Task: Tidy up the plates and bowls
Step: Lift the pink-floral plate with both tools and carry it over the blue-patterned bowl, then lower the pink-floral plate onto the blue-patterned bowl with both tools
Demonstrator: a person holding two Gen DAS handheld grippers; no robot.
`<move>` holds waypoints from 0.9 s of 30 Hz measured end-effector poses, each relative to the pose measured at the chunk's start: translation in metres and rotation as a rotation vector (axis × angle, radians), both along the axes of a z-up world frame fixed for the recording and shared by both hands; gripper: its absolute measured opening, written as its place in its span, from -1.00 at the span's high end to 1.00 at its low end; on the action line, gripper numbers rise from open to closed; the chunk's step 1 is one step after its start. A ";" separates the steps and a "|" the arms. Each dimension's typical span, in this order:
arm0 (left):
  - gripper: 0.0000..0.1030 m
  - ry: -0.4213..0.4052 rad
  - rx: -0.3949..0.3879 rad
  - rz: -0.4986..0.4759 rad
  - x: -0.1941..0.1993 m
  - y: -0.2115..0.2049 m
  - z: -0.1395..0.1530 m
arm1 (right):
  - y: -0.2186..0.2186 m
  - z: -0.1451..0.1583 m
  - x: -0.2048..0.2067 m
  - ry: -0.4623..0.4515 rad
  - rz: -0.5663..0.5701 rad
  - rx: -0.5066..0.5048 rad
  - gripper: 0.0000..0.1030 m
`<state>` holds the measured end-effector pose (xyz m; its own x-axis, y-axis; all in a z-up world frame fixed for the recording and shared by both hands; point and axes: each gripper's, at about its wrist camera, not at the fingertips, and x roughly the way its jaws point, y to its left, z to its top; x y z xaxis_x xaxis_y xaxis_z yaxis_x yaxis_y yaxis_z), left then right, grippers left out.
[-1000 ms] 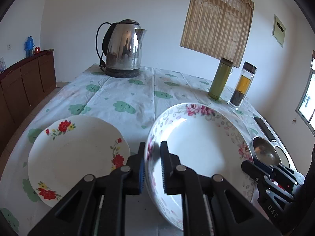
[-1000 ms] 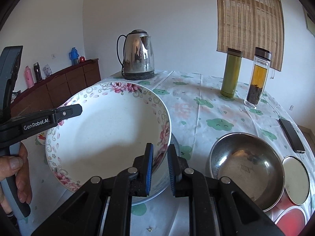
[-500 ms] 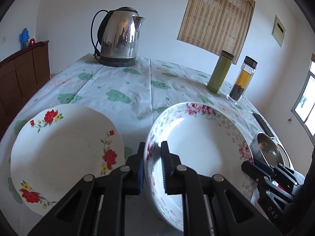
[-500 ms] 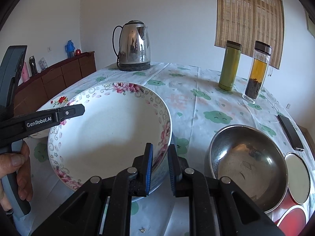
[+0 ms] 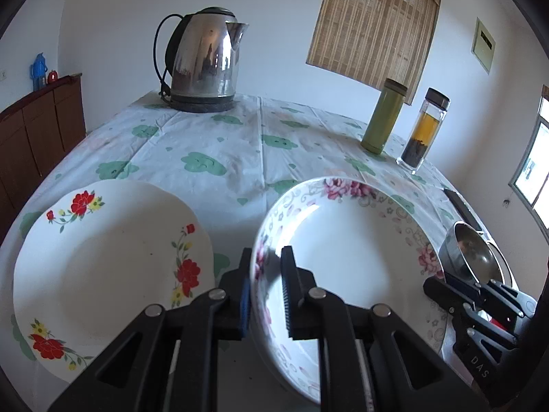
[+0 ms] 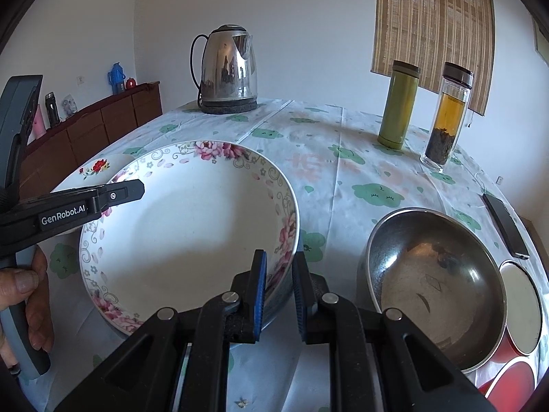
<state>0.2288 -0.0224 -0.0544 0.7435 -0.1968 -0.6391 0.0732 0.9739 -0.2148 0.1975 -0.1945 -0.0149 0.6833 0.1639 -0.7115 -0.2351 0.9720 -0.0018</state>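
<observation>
Pink-flowered bowl [image 5: 346, 247] is sitting between both grippers over the cloth-covered table [image 5: 219, 151], a glossy round ceramic dish with a scrolled rose border and a plain white hollow opening upward; being round, it is showing no long axis, though in the left wrist view its near-left rim is riding higher than the far side.

Going from the left: a shallow white plate [image 5: 103, 257] with red and yellow flowers is lying flat on the cloth just beside the bowl. The left gripper [image 5: 266, 292] is pinching the bowl's left rim, one ribbed blue pad outside and one black pad inside, the jaws nearly closed on the thin wall. In the right wrist view the same bowl [image 6: 192, 226] is filling the middle, and the right gripper [image 6: 278, 295] is clamping its right rim, the jaws narrowly parted around the edge. Whether the bowl's base is touching the cloth cannot be told. Right of it, a dull, scuffed steel bowl [image 6: 435, 281] is resting on the table, near but apart from the ceramic one.
</observation>
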 end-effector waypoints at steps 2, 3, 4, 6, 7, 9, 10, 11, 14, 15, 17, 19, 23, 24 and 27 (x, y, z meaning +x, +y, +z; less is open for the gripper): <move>0.74 -0.009 0.025 -0.002 0.000 -0.002 -0.001 | 0.000 0.000 0.000 -0.001 0.000 -0.003 0.68; 0.73 -0.014 0.034 -0.003 -0.001 -0.003 -0.001 | 0.000 0.000 -0.001 -0.001 0.000 -0.003 0.68; 0.73 -0.018 0.041 -0.005 -0.001 -0.004 -0.001 | 0.000 0.000 -0.001 -0.001 0.000 -0.003 0.68; 0.72 -0.019 0.043 -0.007 -0.001 -0.003 -0.001 | 0.000 0.000 -0.001 -0.001 0.000 -0.004 0.68; 0.72 -0.020 0.042 -0.009 -0.001 -0.003 -0.001 | 0.000 0.000 -0.001 -0.001 0.000 -0.005 0.68; 0.73 -0.021 0.046 -0.017 -0.001 -0.004 -0.001 | -0.001 0.000 -0.001 0.000 0.002 -0.009 0.68; 0.72 -0.022 0.055 -0.025 -0.002 -0.005 -0.001 | -0.001 -0.001 -0.001 0.001 0.003 -0.013 0.68; 0.72 -0.022 0.064 -0.032 -0.002 -0.006 0.000 | -0.002 -0.001 -0.002 0.004 0.002 -0.016 0.68; 0.72 -0.020 0.068 -0.039 -0.002 -0.006 0.000 | -0.002 -0.001 -0.003 0.006 0.004 -0.016 0.67; 0.72 -0.018 0.068 -0.042 -0.002 -0.006 0.000 | -0.002 -0.001 -0.002 0.007 0.004 -0.019 0.67; 0.73 -0.017 0.087 -0.043 -0.002 -0.007 0.000 | -0.002 -0.001 -0.003 0.007 0.007 -0.019 0.67; 0.73 -0.020 0.111 -0.046 -0.002 -0.010 0.000 | -0.002 -0.001 -0.004 0.008 0.009 -0.020 0.67; 0.73 -0.020 0.118 -0.045 -0.003 -0.010 0.000 | -0.002 -0.001 -0.004 0.008 0.009 -0.020 0.67; 0.73 -0.021 0.127 -0.044 -0.003 -0.011 0.000 | -0.002 -0.001 -0.004 0.007 0.009 -0.021 0.67; 0.73 -0.022 0.132 -0.044 -0.004 -0.012 0.000 | -0.002 -0.001 -0.004 0.008 0.009 -0.022 0.67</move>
<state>0.2251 -0.0341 -0.0545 0.7503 -0.1444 -0.6452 0.1195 0.9894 -0.0824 0.1938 -0.1965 -0.0161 0.6764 0.1547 -0.7201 -0.2443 0.9695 -0.0212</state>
